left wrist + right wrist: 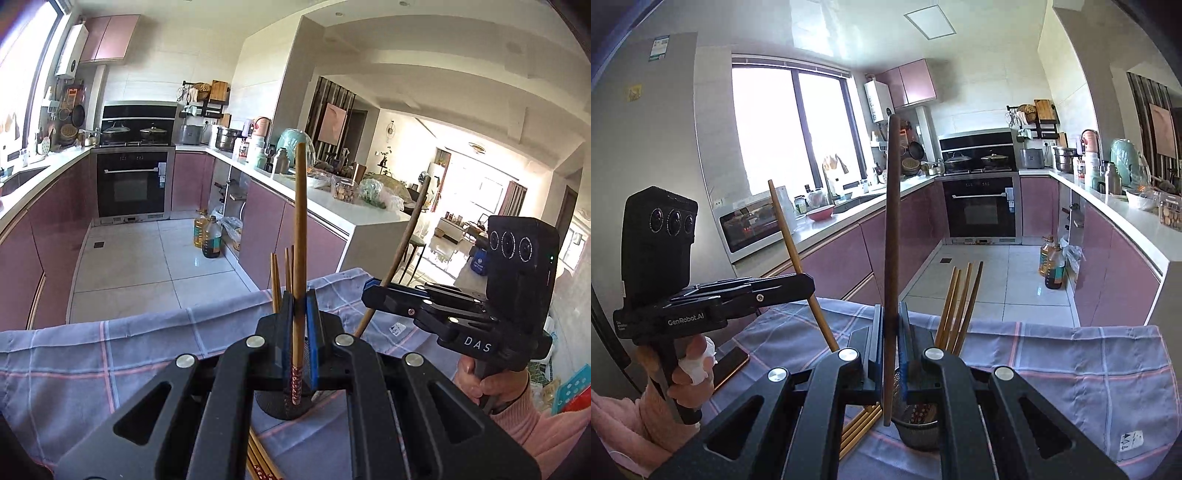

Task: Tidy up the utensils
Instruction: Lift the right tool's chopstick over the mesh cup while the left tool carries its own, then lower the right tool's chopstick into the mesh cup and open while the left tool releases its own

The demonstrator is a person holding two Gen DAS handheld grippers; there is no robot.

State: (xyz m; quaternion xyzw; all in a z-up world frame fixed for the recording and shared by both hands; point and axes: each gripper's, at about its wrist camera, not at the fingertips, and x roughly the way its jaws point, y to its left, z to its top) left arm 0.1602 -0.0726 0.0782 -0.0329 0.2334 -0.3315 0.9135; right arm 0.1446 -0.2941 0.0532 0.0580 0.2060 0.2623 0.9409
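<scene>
My left gripper point(300, 295) is shut on a light bamboo chopstick point(300, 221), held upright with its patterned end in a dark mesh holder point(284, 404). My right gripper point(891, 308) is shut on a dark brown chopstick point(892, 221), upright, its lower end at the rim of the same holder point(918, 432). Several chopsticks point(960, 306) stand in the holder. More chopsticks point(858, 430) lie on the checked cloth point(1071, 369) beside it. Each gripper shows in the other's view: the right one point(373, 288) and the left one point(809, 282).
The table is covered by a blue-grey checked cloth point(110, 369). A phone point(729, 363) lies on it at the left. Behind are pink kitchen cabinets, an oven point(980, 206), oil bottles on the floor point(207, 236) and a cluttered counter point(332, 192).
</scene>
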